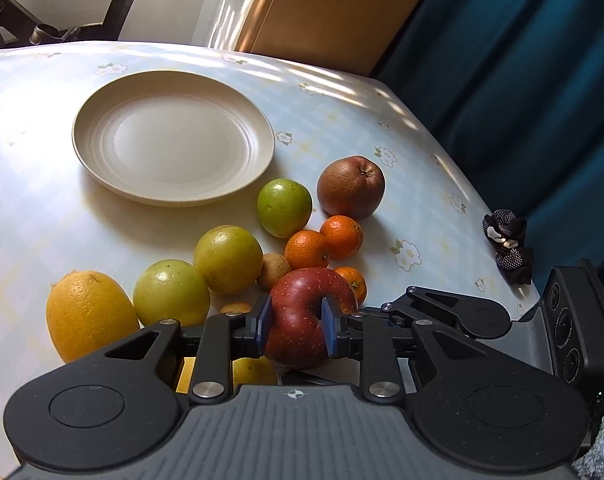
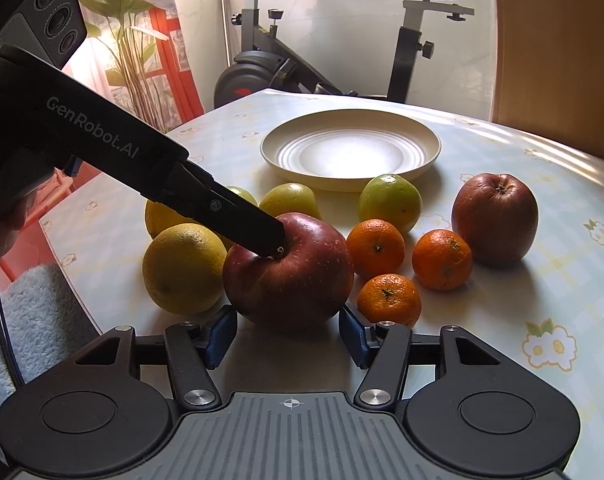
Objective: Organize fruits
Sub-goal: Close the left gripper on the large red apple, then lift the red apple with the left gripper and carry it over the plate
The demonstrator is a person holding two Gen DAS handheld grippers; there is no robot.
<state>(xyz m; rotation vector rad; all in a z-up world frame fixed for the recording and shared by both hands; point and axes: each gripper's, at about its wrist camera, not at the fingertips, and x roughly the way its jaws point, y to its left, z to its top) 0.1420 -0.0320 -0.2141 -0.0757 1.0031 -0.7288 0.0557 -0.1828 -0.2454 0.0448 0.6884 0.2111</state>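
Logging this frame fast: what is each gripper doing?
Left gripper: shut on the red apple.
Right gripper: open, pads either side of the apple, not pressing it.

exercise bike | teal curtain | sunlit — striped shadows

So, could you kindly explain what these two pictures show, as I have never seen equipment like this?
There is no robot here: a person holds a two-finger gripper in each hand, and each carries a camera looking along its fingers. One picture is from the left gripper, the other from the right gripper. On the flowered table lie an empty plate, a yellow citrus fruit, green fruits, three mandarins, a brownish apple and a red apple. The left gripper pinches the red apple at its stem hollow. The right gripper's jaws stand open either side of it.
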